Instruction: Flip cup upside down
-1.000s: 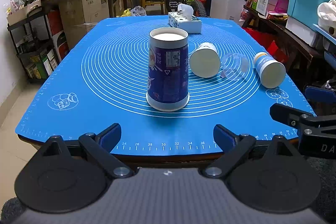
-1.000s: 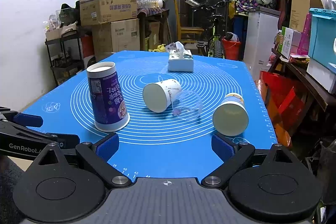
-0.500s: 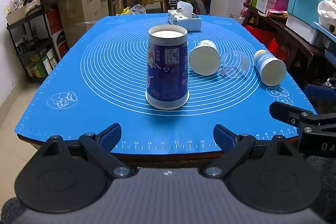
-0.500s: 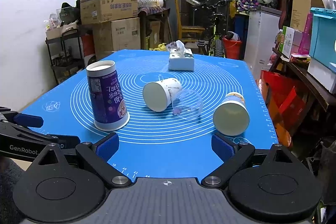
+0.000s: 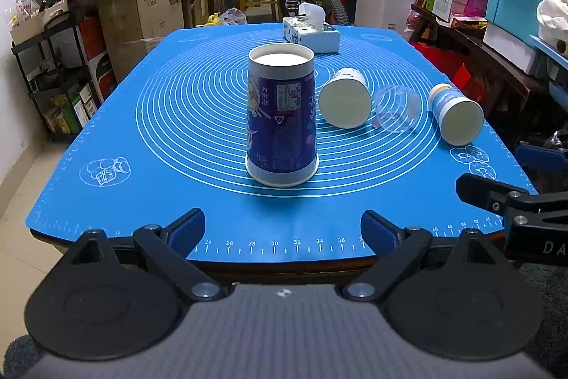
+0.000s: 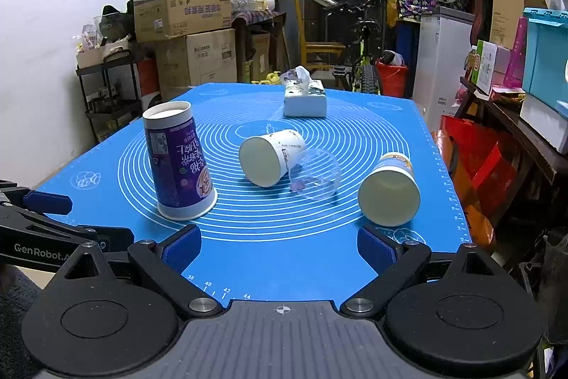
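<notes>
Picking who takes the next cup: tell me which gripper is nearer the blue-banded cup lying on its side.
Right. The right gripper sits just short of the blue-banded cup, which lies ahead by its right finger. The left gripper faces the purple cup, with that cup far off to its right.

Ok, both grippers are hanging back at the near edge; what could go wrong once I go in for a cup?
1. The clear plastic cup lies against the white paper cup on its side; grabbing either could roll the other.
2. The blue-banded paper cup lies near the blue mat's right edge and may roll off.
3. The tall purple cup already stands inverted; a swing could topple it.
</notes>
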`<state>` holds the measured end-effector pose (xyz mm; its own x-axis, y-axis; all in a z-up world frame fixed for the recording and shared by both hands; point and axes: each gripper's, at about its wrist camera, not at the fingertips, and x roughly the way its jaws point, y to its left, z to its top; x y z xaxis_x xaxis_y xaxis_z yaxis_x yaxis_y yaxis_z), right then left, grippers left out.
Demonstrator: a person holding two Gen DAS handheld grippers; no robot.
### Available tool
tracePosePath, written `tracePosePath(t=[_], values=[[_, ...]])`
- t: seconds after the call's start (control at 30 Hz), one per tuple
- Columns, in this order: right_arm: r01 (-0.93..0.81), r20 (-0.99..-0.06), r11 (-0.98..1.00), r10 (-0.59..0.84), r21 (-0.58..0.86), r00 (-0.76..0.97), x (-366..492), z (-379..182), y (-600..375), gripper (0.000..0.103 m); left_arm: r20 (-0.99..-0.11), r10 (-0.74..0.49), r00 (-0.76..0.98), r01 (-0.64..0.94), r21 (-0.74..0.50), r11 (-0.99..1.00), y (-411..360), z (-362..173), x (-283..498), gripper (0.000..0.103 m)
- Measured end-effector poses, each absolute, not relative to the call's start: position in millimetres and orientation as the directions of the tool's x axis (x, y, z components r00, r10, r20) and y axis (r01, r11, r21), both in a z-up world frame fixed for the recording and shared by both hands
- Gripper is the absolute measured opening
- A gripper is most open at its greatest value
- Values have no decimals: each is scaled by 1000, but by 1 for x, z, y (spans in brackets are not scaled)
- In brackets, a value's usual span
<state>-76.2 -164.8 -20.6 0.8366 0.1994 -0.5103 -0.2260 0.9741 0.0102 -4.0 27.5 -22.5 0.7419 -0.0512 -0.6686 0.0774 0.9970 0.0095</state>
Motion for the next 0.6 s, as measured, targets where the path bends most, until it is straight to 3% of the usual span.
tracePosePath(t=[0.6], values=[[-227,-513,974,202,13,834,-76,-23,-167,95,-670,-46,741,75,14,997,27,-23,-4,94]])
